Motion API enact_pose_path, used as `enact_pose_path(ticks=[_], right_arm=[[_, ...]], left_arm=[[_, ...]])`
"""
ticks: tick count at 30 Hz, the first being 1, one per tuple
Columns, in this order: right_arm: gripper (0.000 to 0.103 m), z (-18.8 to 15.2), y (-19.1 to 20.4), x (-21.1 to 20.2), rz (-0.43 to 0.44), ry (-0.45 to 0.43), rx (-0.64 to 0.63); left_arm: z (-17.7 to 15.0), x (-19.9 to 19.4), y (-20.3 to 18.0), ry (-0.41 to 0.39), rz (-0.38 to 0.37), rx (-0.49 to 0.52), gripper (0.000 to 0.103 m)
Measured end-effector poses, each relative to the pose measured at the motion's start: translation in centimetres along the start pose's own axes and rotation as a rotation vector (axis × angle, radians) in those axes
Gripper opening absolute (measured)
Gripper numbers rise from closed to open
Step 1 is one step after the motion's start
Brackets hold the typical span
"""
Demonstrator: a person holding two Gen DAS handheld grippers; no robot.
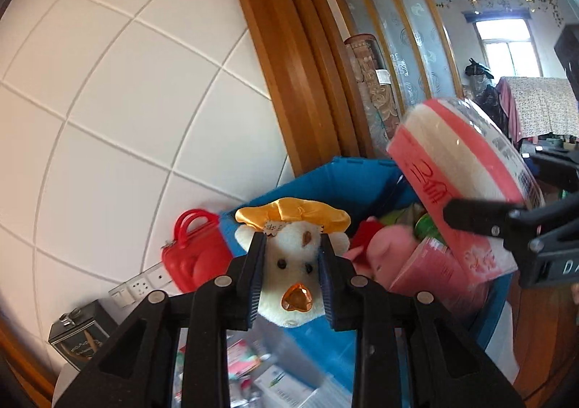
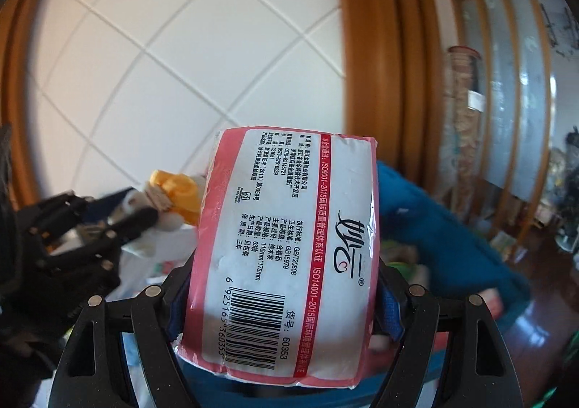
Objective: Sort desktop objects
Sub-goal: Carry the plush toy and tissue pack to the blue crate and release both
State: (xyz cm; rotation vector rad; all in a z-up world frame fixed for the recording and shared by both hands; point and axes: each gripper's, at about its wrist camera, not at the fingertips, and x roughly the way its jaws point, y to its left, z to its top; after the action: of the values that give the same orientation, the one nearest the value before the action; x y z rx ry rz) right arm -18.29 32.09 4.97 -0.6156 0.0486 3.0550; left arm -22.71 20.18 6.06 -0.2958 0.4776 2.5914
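White plush: a duck toy (image 1: 291, 272) with a yellow cap and an orange gem beak, held up above the blue bin (image 1: 336, 180).
Left gripper (image 1: 289, 276): jaws closed on the duck's head, blue pads pressing both cheeks.
Tissue pack (image 2: 289, 256): pink and white, label and barcode facing the right wrist camera, tilted; raised over the bin's right side in the left wrist view.
Right gripper (image 2: 286, 303): jaws set wide and gripping the pack by its two long sides.
Bin: blue, holding a pink plush (image 1: 389, 250), a pink box (image 1: 432, 276) and green items too blurred to name.
Red case (image 1: 193, 252): toy suitcase with handle, just left of the bin, against the wall.
Wall (image 1: 126, 100): white tiles, with white sockets (image 1: 139, 287) low down.
Tin (image 1: 81, 334): dark, at the lower left near the sockets.
Clear box (image 1: 275, 372): below the duck, with packets inside.
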Motion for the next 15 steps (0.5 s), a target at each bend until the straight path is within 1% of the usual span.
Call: enact_pose_path(ticks=[2, 5, 8, 11, 12, 13, 14, 15], right_arm=[[0.080, 0.2, -2.9, 0.6, 0.007, 0.011, 0.018], [0.080, 0.3, -5.4, 1.5, 0.014, 0.034, 0.031], [0.080, 0.1, -7.1, 2.2, 0.027, 0.041, 0.057], [0.082, 0.1, -8.9, 2.6, 0.017, 0.048, 0.083], [0.086, 0.2, -9.6, 3.0, 0.014, 0.056, 0.099], [0.094, 0.3, -10.3, 3.5, 0.015, 0.069, 0.111], [0.099, 0.5, -10.7, 3.8, 0.015, 0.075, 0.121], [0.102, 0.7, -11.0, 3.9, 0.009, 0.072, 0.131]], left_arm=[[1.1, 1.0, -1.7, 0.016, 0.017, -0.003, 0.028], [2.6, 2.5, -3.5, 0.036, 0.036, -0.014, 0.030], [3.8, 3.6, -4.9, 0.064, 0.053, 0.004, 0.033], [5.4, 5.0, -5.3, 0.076, 0.085, -0.001, 0.041], [5.6, 5.1, -5.6, 0.080, 0.097, -0.001, 0.051], [5.8, 5.4, -5.8, 0.087, 0.123, 0.002, 0.060], [6.1, 5.7, -5.8, 0.088, 0.169, 0.005, 0.077], [6.1, 5.5, -6.1, 0.083, 0.199, 0.001, 0.082]])
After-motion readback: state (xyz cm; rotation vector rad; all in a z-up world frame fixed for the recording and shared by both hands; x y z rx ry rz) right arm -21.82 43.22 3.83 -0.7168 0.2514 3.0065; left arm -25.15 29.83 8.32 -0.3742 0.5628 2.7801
